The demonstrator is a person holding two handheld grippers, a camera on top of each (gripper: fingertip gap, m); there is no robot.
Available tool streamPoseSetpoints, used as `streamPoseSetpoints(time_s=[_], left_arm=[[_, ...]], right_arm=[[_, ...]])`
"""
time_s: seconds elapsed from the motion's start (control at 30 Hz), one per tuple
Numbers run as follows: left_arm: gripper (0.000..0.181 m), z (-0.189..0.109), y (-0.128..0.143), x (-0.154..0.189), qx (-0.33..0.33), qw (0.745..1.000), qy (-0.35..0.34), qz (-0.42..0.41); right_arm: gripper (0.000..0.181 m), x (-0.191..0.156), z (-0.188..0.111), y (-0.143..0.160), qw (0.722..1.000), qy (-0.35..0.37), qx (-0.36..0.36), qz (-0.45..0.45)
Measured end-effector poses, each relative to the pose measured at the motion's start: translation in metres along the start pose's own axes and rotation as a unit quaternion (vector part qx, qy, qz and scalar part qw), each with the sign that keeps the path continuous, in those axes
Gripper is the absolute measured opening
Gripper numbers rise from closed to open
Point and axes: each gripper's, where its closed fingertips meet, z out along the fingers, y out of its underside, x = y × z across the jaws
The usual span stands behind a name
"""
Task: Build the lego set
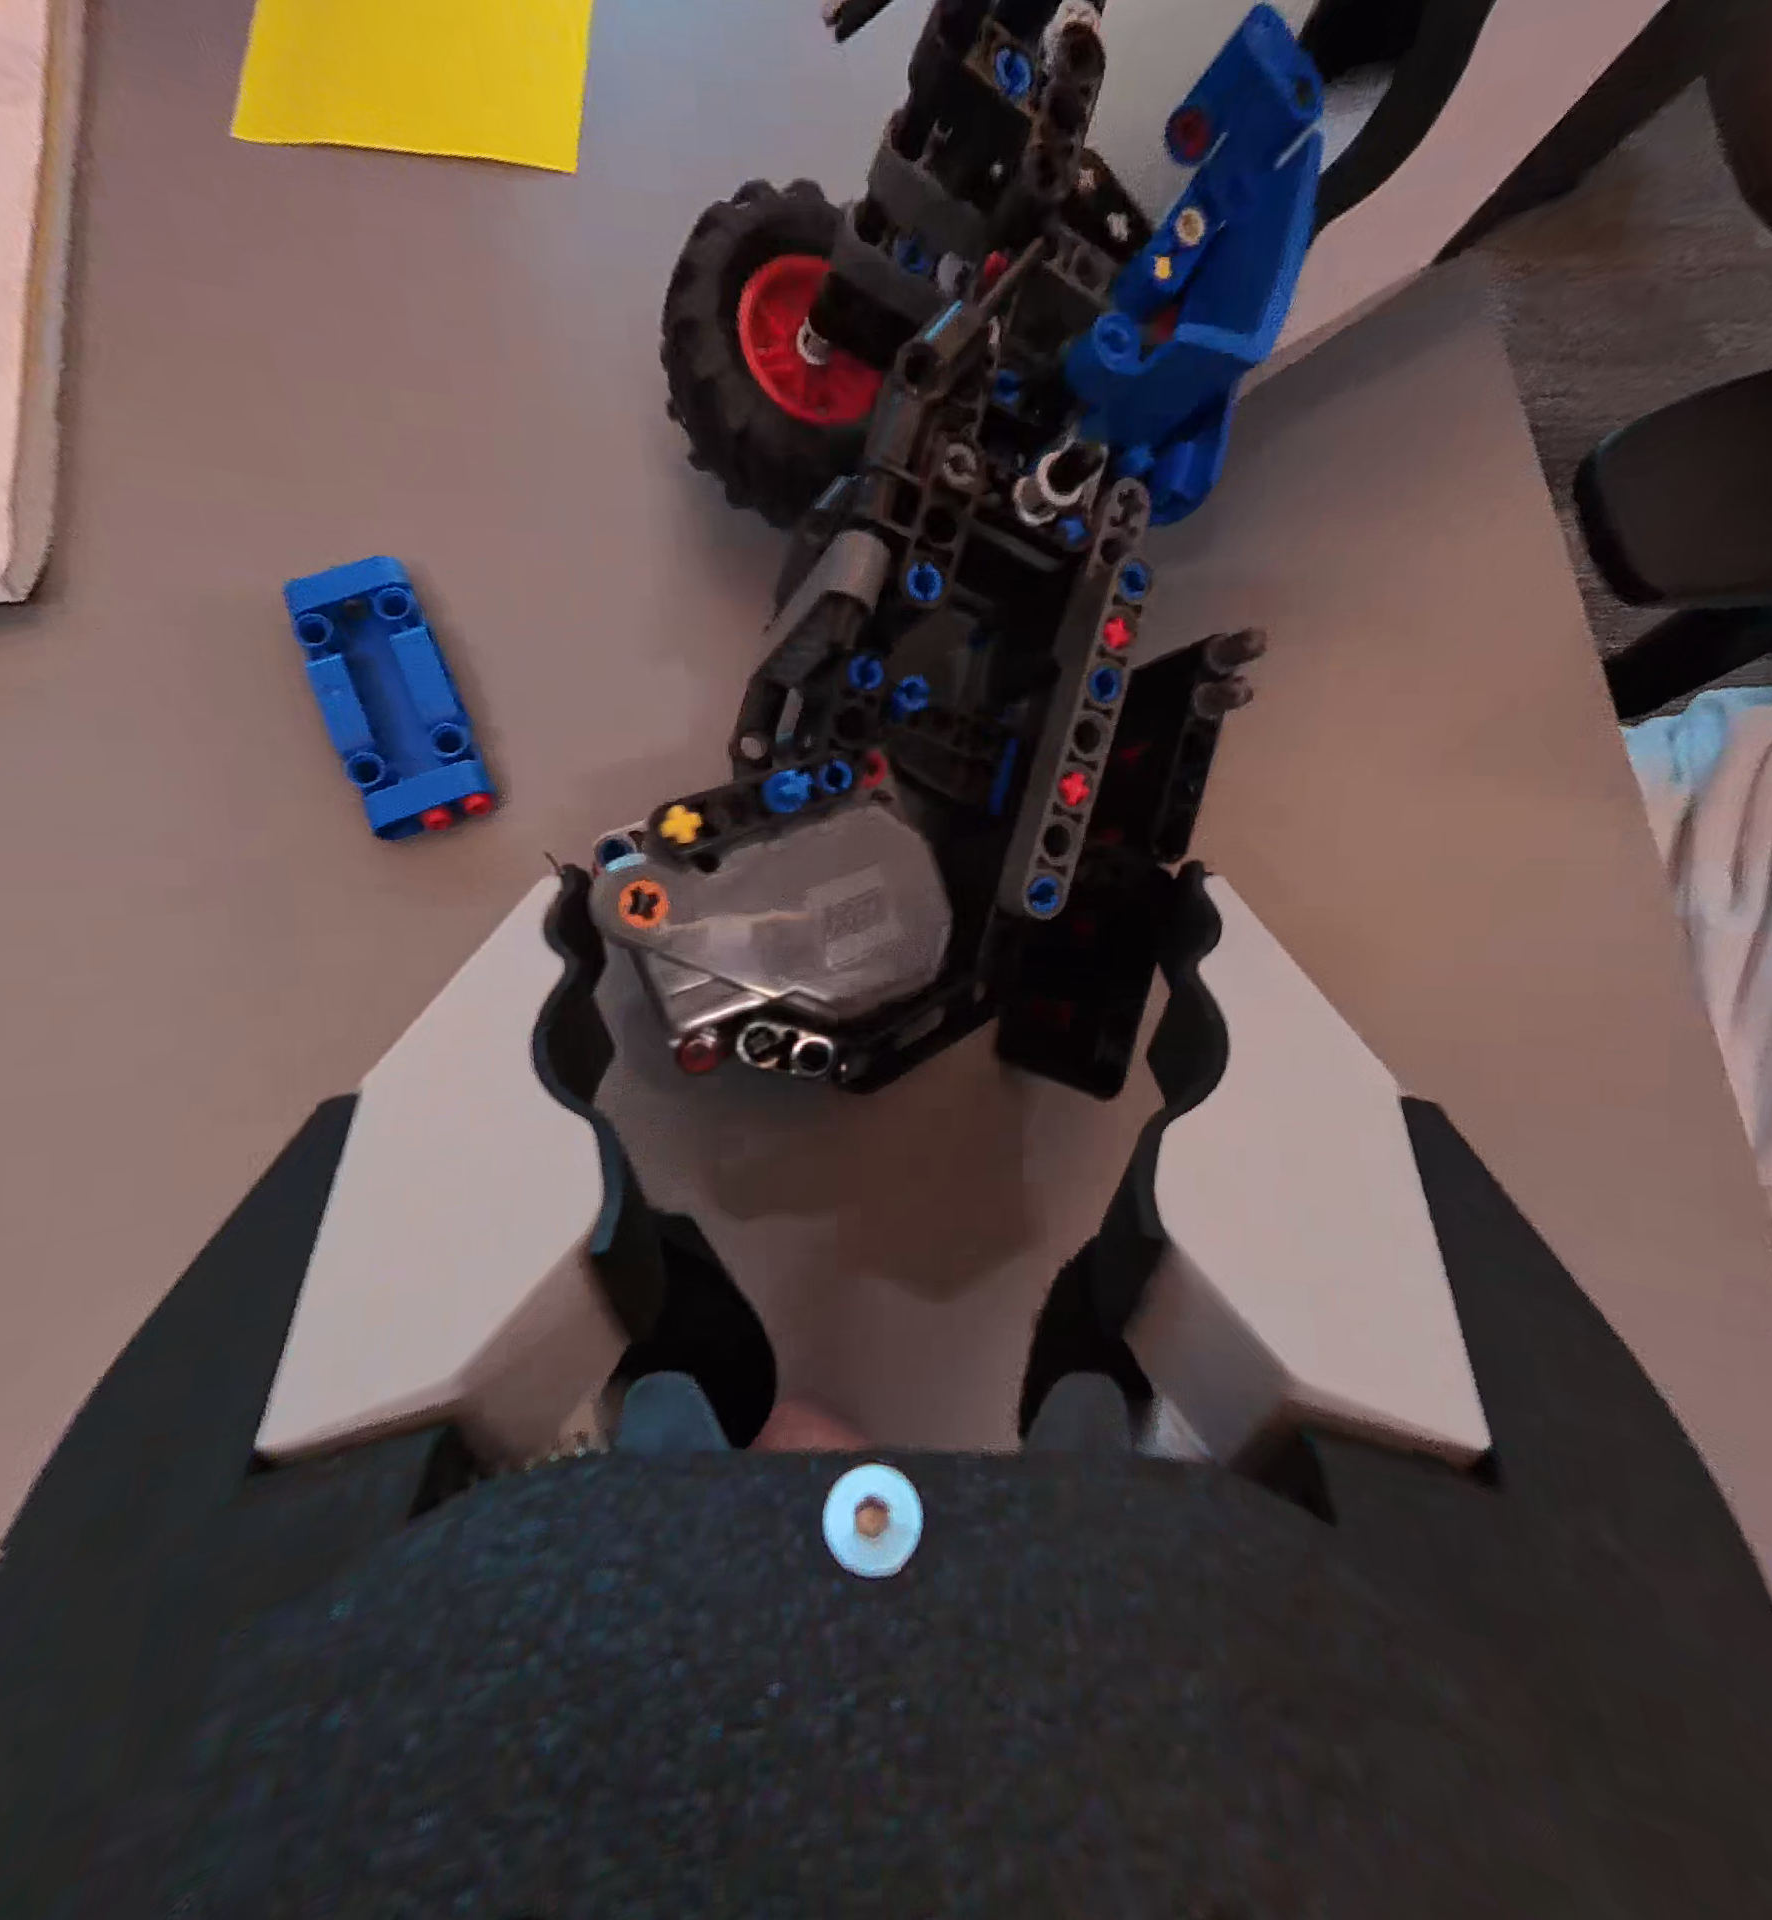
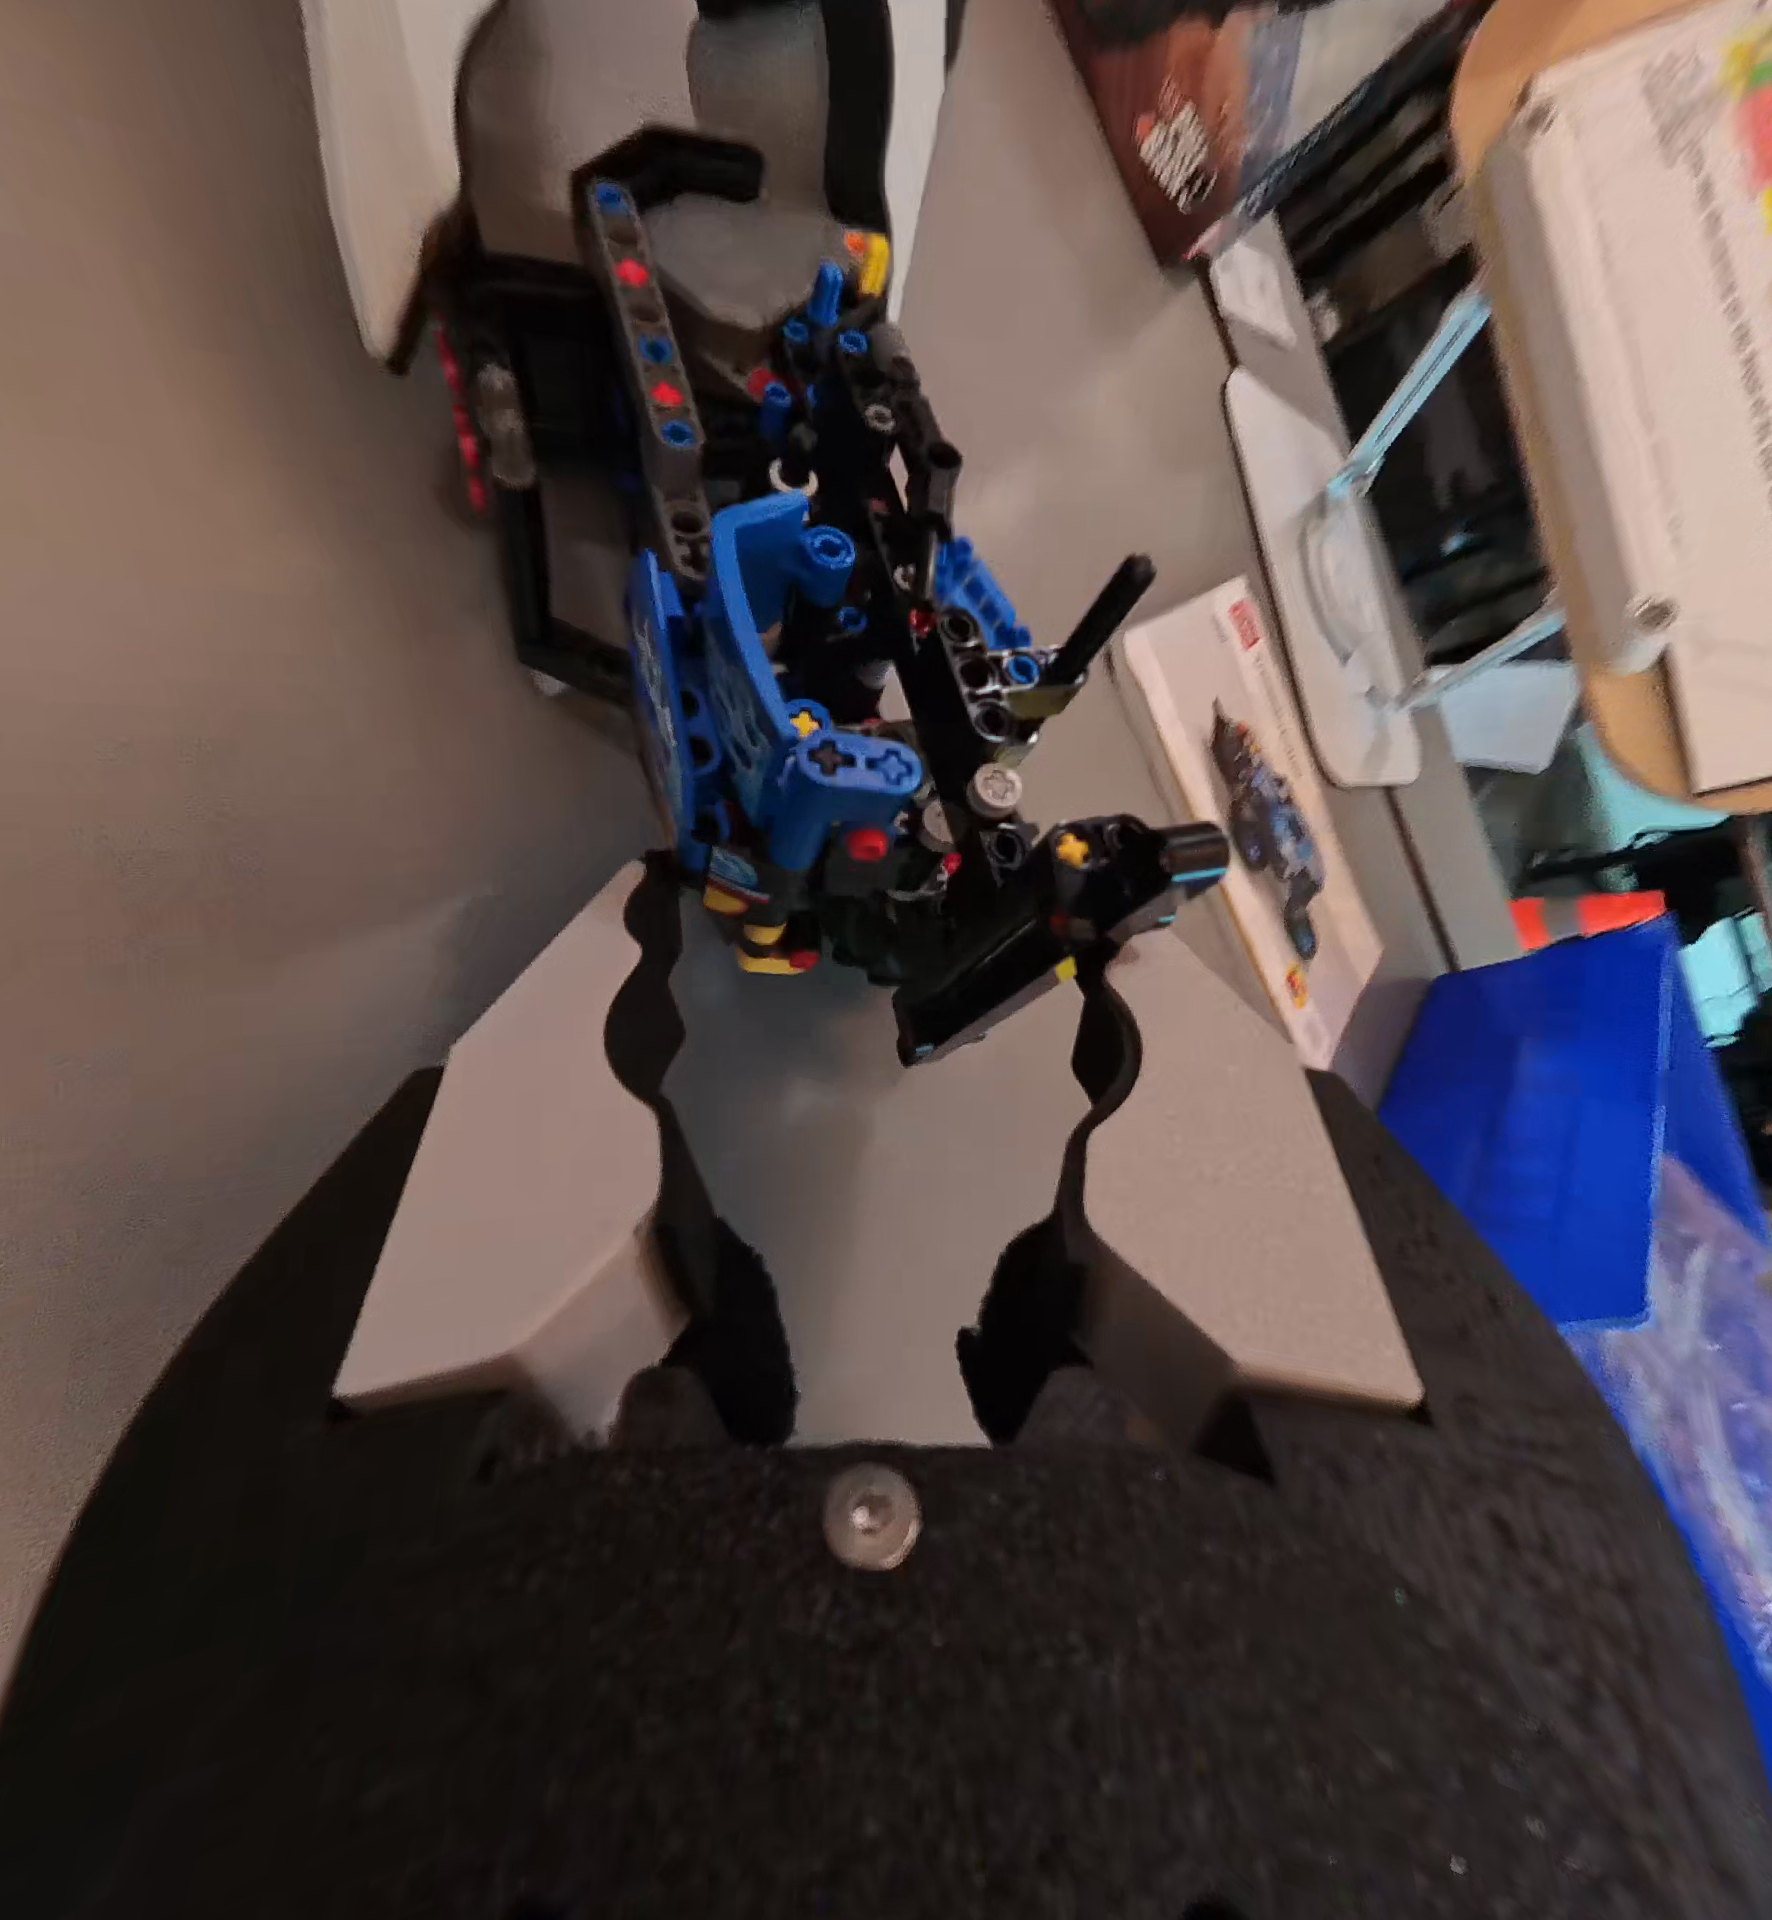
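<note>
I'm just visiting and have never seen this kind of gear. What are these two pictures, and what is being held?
Each picture comes from a camera on a hand-held gripper, looking along its two fingers. The left gripper clasps the grey-motor end of a half-built toy vehicle; the right gripper grips its blue end, so both hold one model. On the grey table lie a loose blue brick piece and a yellow sheet. The model has one red-hubbed wheel. Boxes and a blue bin stand beside.
</note>
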Motion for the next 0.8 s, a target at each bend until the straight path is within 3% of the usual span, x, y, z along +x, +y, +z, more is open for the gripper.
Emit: streamPoseSetpoints(time_s=[0.13,0.27,0.37,0.5,0.63,0.7,0.8], left_arm=[[0.110,-0.008,0.001,-0.007,0.004,0.992,-0.107,0.070],[0.110,-0.024,0.003,-0.017,-0.004,0.954,-0.257,0.158],[0.110,-0.034,0.004,-0.014,0.011,0.931,-0.312,0.189],[0.109,-0.039,0.004,-0.007,0.023,0.914,-0.341,0.218],[0.109,-0.044,0.001,-0.002,0.025,0.889,-0.372,0.266],[0.108,-0.047,-0.002,0.000,0.024,0.869,-0.394,0.300],[0.108,-0.047,-0.006,0.005,0.024,0.844,-0.416,0.338]], right_arm=[[0.077,0.003,-0.003,-0.016,0.992,0.082,0.040,-0.087],[0.072,0.007,-0.002,-0.025,0.963,0.177,0.047,-0.197],[0.059,0.007,0.001,-0.020,0.954,0.205,0.027,-0.218],[0.067,-0.008,-0.003,-0.015,0.969,0.161,0.007,-0.187],[0.068,-0.019,-0.026,-0.014,0.985,0.121,0.015,-0.123],[0.068,-0.017,-0.042,-0.015,0.994,0.089,0.034,-0.051],[0.072,0.002,-0.055,-0.014,0.986,-0.013,0.076,0.151]])
